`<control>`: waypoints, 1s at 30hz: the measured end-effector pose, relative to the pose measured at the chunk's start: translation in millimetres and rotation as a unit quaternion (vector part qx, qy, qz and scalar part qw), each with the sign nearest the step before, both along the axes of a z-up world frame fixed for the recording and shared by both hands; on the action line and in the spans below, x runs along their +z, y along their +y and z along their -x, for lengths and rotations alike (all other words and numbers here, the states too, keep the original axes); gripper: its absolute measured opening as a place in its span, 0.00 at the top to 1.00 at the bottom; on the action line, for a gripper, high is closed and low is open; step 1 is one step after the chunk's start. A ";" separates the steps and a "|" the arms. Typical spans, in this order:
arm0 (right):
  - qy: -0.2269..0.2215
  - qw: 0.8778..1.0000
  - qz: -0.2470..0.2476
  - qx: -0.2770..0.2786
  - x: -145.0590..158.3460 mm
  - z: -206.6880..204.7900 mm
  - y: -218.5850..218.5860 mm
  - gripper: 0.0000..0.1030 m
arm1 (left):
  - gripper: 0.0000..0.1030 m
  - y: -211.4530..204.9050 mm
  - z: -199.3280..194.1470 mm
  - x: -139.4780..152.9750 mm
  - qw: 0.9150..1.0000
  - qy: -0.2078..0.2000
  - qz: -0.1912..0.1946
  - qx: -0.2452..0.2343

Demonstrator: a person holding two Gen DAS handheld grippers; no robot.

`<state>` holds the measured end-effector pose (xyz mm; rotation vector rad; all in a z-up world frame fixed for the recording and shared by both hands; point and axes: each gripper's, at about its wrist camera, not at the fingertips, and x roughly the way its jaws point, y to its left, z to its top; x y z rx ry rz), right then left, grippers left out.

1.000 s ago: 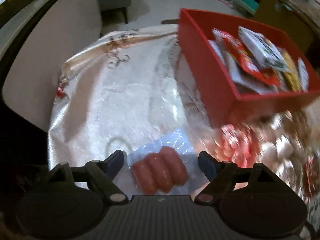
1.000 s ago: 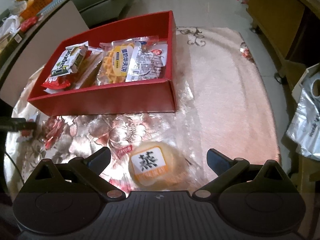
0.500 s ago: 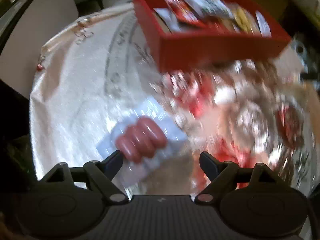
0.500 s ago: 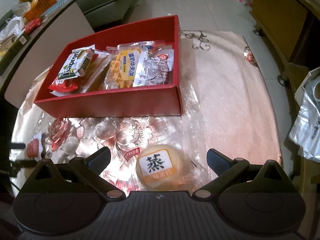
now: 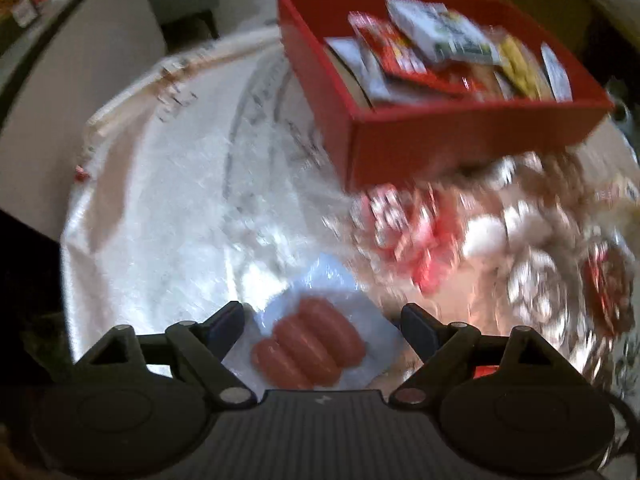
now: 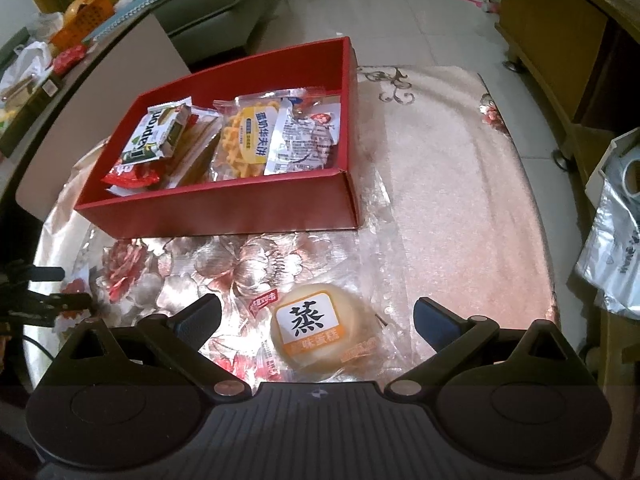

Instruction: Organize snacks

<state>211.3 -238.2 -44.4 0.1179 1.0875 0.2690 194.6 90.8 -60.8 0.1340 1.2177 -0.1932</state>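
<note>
Our left gripper (image 5: 322, 322) has been widening its jaws, now spread around the sausage pack (image 5: 310, 342), not pinching. Right gripper (image 6: 316, 316) wide open over the steamed cake (image 6: 320, 330), no contact. Both snacks remain on the tabletop (image 6: 460, 200); the red box (image 6: 224, 208) beyond holds several packets already. Shiny floral cloth, tiled floor, sofa (image 6: 224, 12) behind.

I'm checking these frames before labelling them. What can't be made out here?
- Left wrist view: the packets in the red box are smeared by motion blur, so their labels are unreadable.
- Left wrist view: the near edge of the sausage pack is hidden behind the left gripper.
- Right wrist view: the bottom of the cake is covered by the right gripper.
</note>
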 end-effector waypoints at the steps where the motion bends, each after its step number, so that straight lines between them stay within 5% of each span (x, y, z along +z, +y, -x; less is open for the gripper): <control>1: 0.002 1.000 0.001 0.001 -1.2 -0.9 0.6 0.00 | 0.20 -1.9 3.3 -1.8 1.000 0.000 -0.006 -0.009; 6: 0.006 1.000 0.001 0.013 -3.5 -3.6 8.7 0.00 | 0.18 0.6 23.6 -0.7 1.000 0.018 -0.010 -0.016; 13: 0.001 1.000 -0.006 0.019 2.7 1.7 11.1 0.00 | 0.18 6.5 28.4 6.8 0.999 0.024 -0.001 0.039; 20: -0.003 1.000 -0.011 0.021 5.9 6.9 7.6 0.00 | 0.11 -10.9 25.1 1.9 0.998 0.016 -0.045 0.029; 22: -0.002 1.000 -0.009 0.017 4.4 5.6 5.5 0.00 | 0.17 -11.4 27.4 4.3 0.998 0.013 -0.039 0.044; 26: -0.005 1.000 -0.008 0.009 5.9 2.5 2.0 0.00 | 0.50 -28.0 39.9 17.2 0.998 -0.008 -0.045 0.053; 30: -0.014 1.000 -0.013 0.009 10.5 4.6 0.2 0.00 | 0.50 -26.5 43.3 25.2 0.997 -0.013 -0.010 0.081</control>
